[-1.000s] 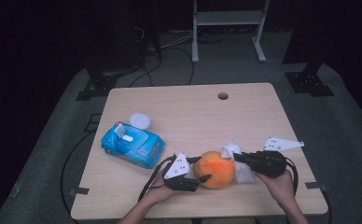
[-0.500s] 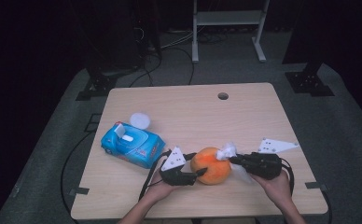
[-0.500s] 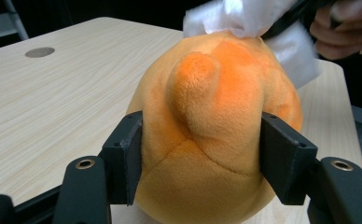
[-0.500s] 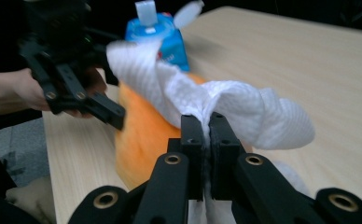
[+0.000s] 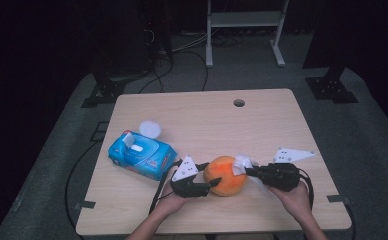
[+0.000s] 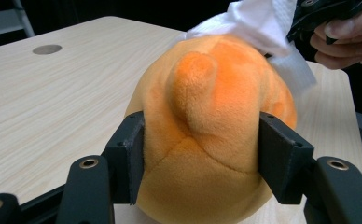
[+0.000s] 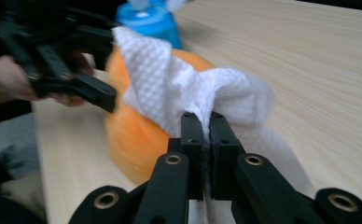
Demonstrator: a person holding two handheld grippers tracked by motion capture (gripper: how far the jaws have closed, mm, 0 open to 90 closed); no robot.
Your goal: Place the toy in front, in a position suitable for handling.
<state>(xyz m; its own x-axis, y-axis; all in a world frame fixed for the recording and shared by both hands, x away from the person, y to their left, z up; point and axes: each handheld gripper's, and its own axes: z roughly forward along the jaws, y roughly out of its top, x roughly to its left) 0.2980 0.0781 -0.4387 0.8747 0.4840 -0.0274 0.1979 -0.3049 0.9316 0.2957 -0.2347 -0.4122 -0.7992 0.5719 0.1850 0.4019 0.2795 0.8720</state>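
One orange plush toy [image 5: 225, 176] sits on the worktop [image 5: 202, 120] near the front edge, roughly midway between the left and right edges. The left gripper [image 5: 208, 185] holds it from the toy's left side. The right gripper [image 5: 249, 171] meets it from the right side with one white wipe [image 5: 241, 164].

The left gripper view shows what the high view cannot resolve: the two fingers [image 6: 130, 156] stand wide apart and press into opposite flanks of the plush toy [image 6: 212, 126], denting the fabric. A rounded nub on the toy faces the camera. The wipe [image 6: 268, 23] drapes over the toy's far upper side, with the other hand [image 6: 342, 39] behind it.

The right gripper view shows the right gripper [image 7: 206, 123] with its fingers [image 7: 191, 140] closed flat together, pinching a fold of the wipe [image 7: 184, 88] between them. The wipe's quilted texture is visible here, and it lies against the plush toy [image 7: 132, 135]. The left gripper [image 7: 107, 72] appears at upper left.

The high view alone gives the layout. One blue wipe pack [image 5: 141, 155] lies near the left edge, close beside the left gripper. One small white round object [image 5: 150, 128] sits just behind the pack; what it is cannot be determined. One round hole [image 5: 239, 103] is near the back edge. Two grippers and two hands are counted.
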